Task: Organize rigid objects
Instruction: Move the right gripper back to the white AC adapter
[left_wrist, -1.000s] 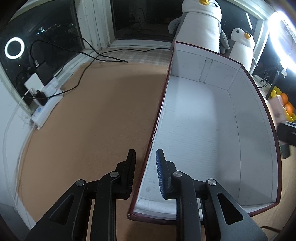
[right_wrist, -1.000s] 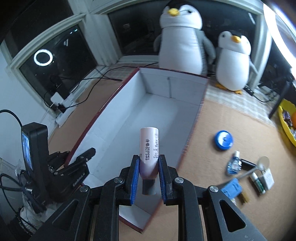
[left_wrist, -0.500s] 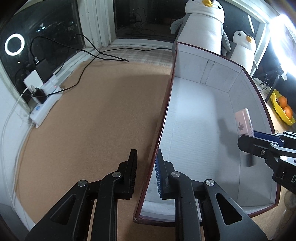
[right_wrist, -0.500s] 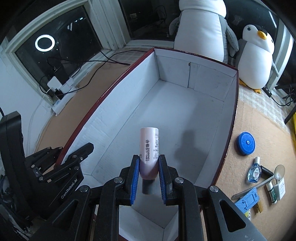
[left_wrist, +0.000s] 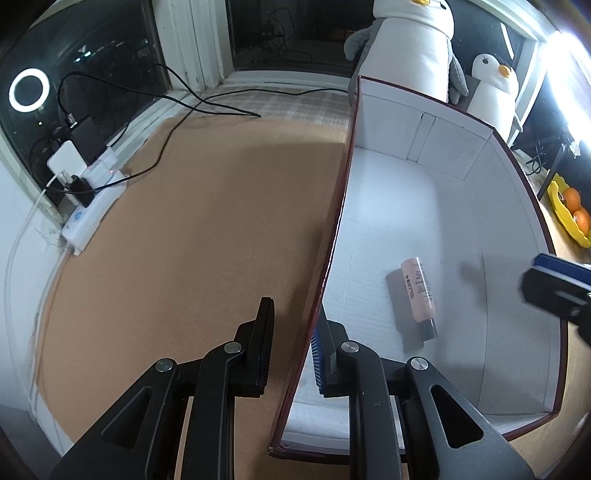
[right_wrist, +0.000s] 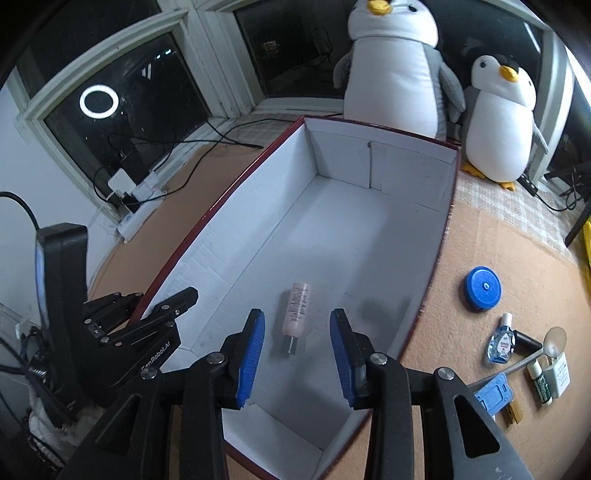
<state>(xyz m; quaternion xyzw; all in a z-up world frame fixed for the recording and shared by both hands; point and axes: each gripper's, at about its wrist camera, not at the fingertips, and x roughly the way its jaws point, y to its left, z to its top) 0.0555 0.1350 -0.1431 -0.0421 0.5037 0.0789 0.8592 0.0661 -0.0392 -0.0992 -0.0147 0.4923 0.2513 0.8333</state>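
Right hand-held gripper: jaws spread wide and empty, having just been opening; hangs above the near end of the box.

Pink bottle: lies flat on the white floor of the box, dark cap toward the near wall, below and between the blue pads, touching neither. Already placed. Risk: a round body on a smooth floor is likely to roll if the box is jolted.

Left hand-held gripper: jaws drawn narrow on the box's left wall, one finger outside, one inside. In the left wrist view a slight gap shows on the outer side, so the grip may be loose. Risk: a slack hold could let the wall slip or bow; a hard one could crease it.

Box: long, white inside, dark red rim, on the tan bench. Risk: the right hand-held gripper, leaving toward the remaining items, could clip the right wall and drag the box against the left hold.

Items left on the bench, right of the box: blue round case, small dropper bottle, spoon, blue clip, green-printed tube. Risk: they lie crowded, some touching or overlapping; wide jaws coming down on one could knock or catch its neighbour.

Two penguin toys beyond the far wall: clear of the work.
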